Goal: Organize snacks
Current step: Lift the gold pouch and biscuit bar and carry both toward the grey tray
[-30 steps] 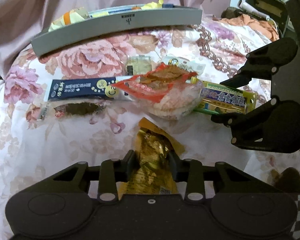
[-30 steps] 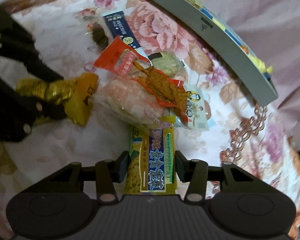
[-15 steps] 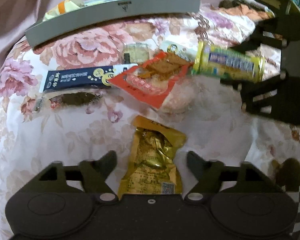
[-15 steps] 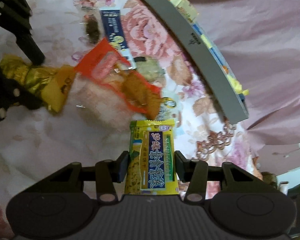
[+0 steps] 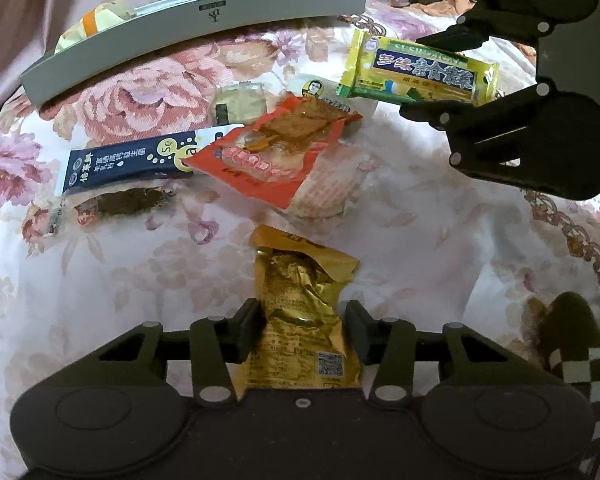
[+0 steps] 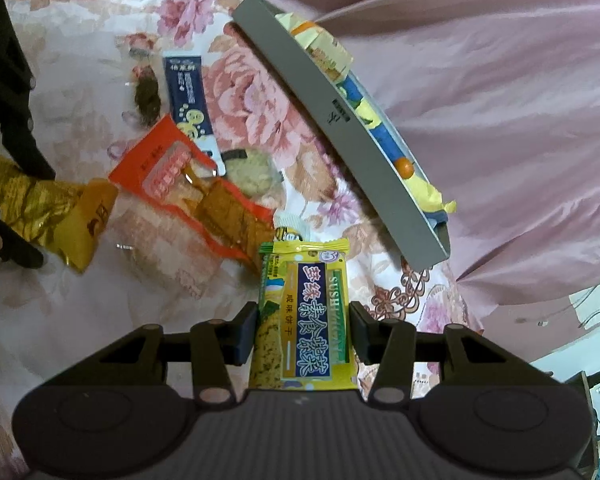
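My left gripper (image 5: pixel 302 330) is shut on a gold foil snack pack (image 5: pixel 300 300), just above the floral bedspread. My right gripper (image 6: pixel 303 334) is shut on a yellow cracker pack (image 6: pixel 306 320) and holds it in the air; it also shows in the left wrist view (image 5: pixel 418 74) at upper right. A grey tray (image 5: pixel 188 36) with several snacks in it stands at the back, also in the right wrist view (image 6: pixel 340 120). Loose on the bed lie a red snack pack (image 5: pixel 276 152), a navy stick sachet (image 5: pixel 132 160) and a dark dried snack (image 5: pixel 120 204).
A pale round wafer pack (image 5: pixel 328 188) lies under the red pack. A small clear biscuit pack (image 5: pixel 240 100) and a white sachet (image 5: pixel 316 88) lie behind it. Pink drapery (image 6: pixel 480 100) rises behind the tray. Clutter and orange cloth (image 5: pixel 452 0) sit at far right.
My left gripper opened half a second ago and has shut again on the gold pack. My right gripper has lifted the yellow cracker pack off the pile, up and toward the tray.
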`<state>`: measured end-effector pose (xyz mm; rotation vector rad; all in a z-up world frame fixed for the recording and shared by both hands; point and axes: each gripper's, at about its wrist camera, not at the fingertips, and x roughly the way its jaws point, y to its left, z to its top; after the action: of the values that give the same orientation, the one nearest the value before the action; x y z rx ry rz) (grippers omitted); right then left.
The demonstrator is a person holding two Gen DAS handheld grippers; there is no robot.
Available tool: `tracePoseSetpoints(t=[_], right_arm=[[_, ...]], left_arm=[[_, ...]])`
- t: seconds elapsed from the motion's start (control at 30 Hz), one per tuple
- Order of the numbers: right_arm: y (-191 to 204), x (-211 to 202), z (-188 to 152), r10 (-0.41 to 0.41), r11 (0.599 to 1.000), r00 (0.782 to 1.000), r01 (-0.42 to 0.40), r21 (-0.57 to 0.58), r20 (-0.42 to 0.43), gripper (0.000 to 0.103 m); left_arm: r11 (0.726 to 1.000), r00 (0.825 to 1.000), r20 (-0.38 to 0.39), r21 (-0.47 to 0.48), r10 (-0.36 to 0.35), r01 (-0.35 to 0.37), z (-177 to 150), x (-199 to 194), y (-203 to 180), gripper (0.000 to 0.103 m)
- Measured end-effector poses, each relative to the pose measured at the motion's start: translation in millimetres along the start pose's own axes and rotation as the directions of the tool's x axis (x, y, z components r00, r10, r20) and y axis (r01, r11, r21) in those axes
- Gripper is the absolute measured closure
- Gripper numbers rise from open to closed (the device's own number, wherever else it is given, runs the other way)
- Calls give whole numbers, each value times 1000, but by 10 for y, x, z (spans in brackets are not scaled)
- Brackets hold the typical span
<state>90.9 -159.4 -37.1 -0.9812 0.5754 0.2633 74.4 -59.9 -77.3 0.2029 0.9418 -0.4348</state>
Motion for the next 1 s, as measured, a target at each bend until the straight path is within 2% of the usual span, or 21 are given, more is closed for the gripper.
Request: tracePoseSetpoints(t=[0.23, 0.57, 0.77, 1.0], right_arm=[[19, -76, 23, -19, 1000, 998, 19, -8, 62, 51], [39, -149, 55, -59, 998, 987, 62, -12, 147, 51], [40, -214, 93, -92, 996, 974, 95, -1, 206, 51], [-72, -216, 224, -113, 993, 961, 99, 69, 252, 51]], left_arm=[[999, 999, 38, -49, 16, -14, 8, -85, 46, 56], [991, 985, 158, -122, 66, -47, 53, -369, 131, 56], [981, 959, 265, -185, 103, -54, 121, -535, 208, 56], [962, 912, 392, -274, 121, -10, 232, -635, 290, 56]])
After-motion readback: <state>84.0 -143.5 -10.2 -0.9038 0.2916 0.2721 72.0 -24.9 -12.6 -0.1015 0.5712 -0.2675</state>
